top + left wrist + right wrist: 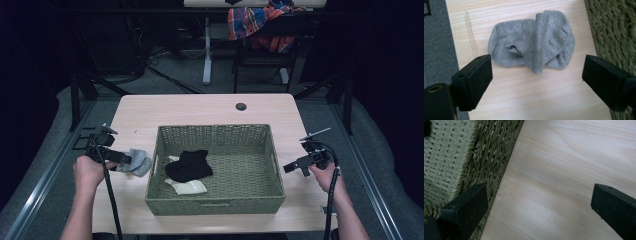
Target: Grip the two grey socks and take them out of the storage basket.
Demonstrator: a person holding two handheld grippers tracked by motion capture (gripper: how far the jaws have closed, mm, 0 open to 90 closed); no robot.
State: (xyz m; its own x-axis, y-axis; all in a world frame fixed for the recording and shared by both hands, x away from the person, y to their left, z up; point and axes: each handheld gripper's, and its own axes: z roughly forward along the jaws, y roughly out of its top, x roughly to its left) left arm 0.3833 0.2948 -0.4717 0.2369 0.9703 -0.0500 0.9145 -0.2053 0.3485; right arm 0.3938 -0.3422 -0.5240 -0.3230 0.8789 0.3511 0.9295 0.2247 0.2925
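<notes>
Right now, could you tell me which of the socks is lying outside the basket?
The grey sock, on the table left of the basket, before the open left tool. The black sock and cream sock lie inside.

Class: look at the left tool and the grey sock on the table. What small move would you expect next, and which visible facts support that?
Probably the left tool should ease forward and down until its open jaws straddle the grey sock, then close. The sock lies crumpled on the table just ahead of the jaws, outside the woven basket, which already holds a black sock.

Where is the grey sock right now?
The grey sock lies crumpled on the table, just left of the woven basket, in front of the open left gripper.
</notes>
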